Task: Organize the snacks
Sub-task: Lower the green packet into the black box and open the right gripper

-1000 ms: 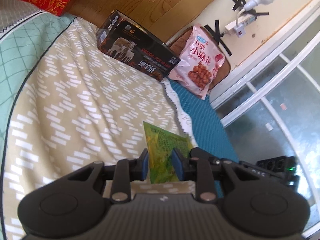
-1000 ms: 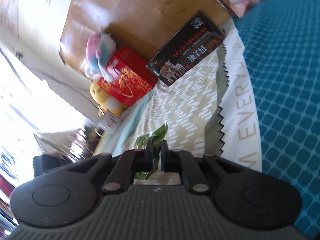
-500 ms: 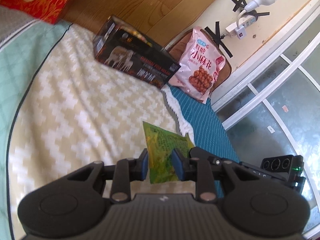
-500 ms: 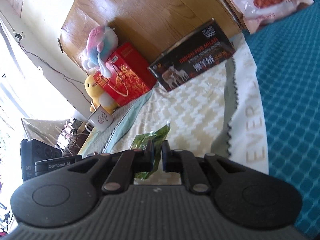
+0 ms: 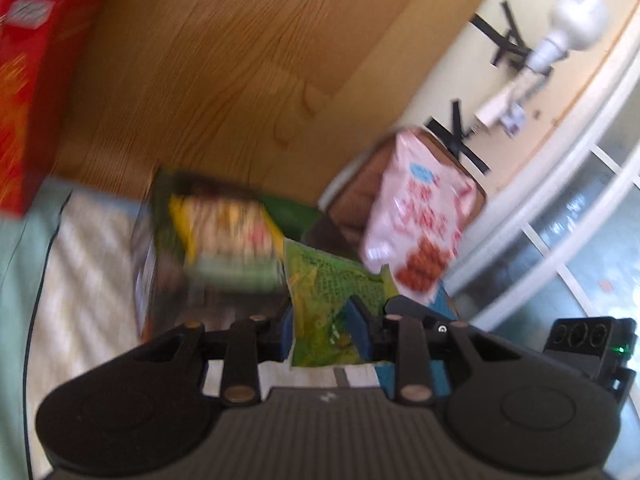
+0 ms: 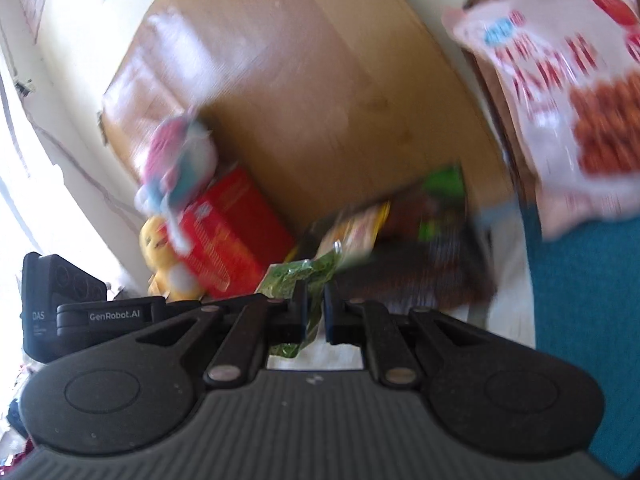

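Both grippers pinch one green snack bag (image 5: 328, 304): the left gripper (image 5: 320, 334) holds it loosely, the right gripper (image 6: 315, 312) squeezes it tight, near a dark box (image 6: 424, 256).

Left gripper (image 5: 324, 330): matte black body with a ribbed grey-black top plate bearing a small pale mark at its front centre. Two rounded lobes flank the plate, each with a shallow circular recess. Four slim black link arms run forward from brass-coloured pivot pins to the fingers (image 5: 356, 330), which carry blue pads. A small silver screw sits on the right finger block.

Right gripper (image 6: 316, 314): same black ribbed shell, lobes and metal pivot pins; its pads look dark blue. In this view the other unit's black camera housing shows at left, lettered "GenRobot.AI" and "DAS".
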`<state>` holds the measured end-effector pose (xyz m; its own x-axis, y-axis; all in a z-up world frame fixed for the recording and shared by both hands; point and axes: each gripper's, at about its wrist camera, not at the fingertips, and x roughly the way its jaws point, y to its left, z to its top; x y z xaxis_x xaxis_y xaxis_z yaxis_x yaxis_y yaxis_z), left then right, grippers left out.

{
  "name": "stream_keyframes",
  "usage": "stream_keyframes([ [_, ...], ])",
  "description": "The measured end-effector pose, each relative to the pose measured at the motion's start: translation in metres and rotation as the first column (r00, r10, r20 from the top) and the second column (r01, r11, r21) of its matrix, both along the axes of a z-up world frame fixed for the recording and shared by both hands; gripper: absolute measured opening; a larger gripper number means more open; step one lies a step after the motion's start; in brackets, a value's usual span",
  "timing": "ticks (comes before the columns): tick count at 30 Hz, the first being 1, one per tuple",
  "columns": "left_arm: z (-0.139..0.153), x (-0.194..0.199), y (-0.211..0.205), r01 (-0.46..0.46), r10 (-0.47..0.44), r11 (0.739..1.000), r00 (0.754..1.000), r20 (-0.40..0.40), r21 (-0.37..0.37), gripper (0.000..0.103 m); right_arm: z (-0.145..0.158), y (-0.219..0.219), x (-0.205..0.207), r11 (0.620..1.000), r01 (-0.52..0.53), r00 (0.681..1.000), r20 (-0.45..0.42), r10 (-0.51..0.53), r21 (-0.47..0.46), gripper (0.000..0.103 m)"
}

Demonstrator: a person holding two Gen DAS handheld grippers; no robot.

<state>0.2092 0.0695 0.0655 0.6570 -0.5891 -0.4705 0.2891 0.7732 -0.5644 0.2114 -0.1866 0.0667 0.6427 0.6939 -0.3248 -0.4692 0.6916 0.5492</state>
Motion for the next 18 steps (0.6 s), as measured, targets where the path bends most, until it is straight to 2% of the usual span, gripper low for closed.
stream_keyframes([
  [5,-0.008,0.062,-0.015,-0.017,0.018,0.998,1.000,-0.013,0.057,0.029,-0.006,0.008,0.056,0.996,0.054,0.998,0.026,-0.052,-0.074,0.013],
  [8,-0.021,0.079,-0.024,-0.044,0.048,0.994,0.998,-0.034,0.104,0.034,-0.018,0.023,0.066,0.977,0.097,0.993,0.080,-0.083,-0.192,0.017],
  [9,-0.023,0.080,-0.028,-0.047,0.051,0.992,0.998,-0.030,0.113,0.038,-0.022,0.028,0.066,0.965,0.116,0.990,0.103,-0.093,-0.236,0.018],
  [10,-0.023,0.079,-0.031,-0.046,0.049,0.991,0.999,-0.019,0.122,0.043,-0.025,0.031,0.064,0.955,0.133,0.987,0.126,-0.102,-0.265,0.023],
  [11,-0.021,0.076,-0.034,-0.051,0.052,0.989,0.999,-0.007,0.139,0.047,-0.027,0.032,0.061,0.950,0.145,0.983,0.147,-0.107,-0.276,0.035],
  [13,-0.015,0.068,-0.038,-0.103,0.100,0.975,0.995,0.025,0.197,0.064,-0.026,0.032,0.050,0.945,0.190,0.970,0.198,-0.139,-0.268,0.051],
  [14,-0.011,0.063,-0.039,-0.131,0.125,0.967,0.991,0.043,0.219,0.066,-0.025,0.031,0.043,0.939,0.220,0.961,0.226,-0.161,-0.266,0.055],
  [16,-0.004,0.052,-0.035,-0.162,0.152,0.960,0.986,0.061,0.227,0.066,-0.018,0.026,0.030,0.928,0.261,0.946,0.264,-0.190,-0.265,0.056],
  [18,0.004,0.036,-0.029,-0.189,0.176,0.958,0.981,0.075,0.217,0.066,-0.012,0.014,0.016,0.937,0.261,0.946,0.253,-0.201,-0.233,0.056],
])
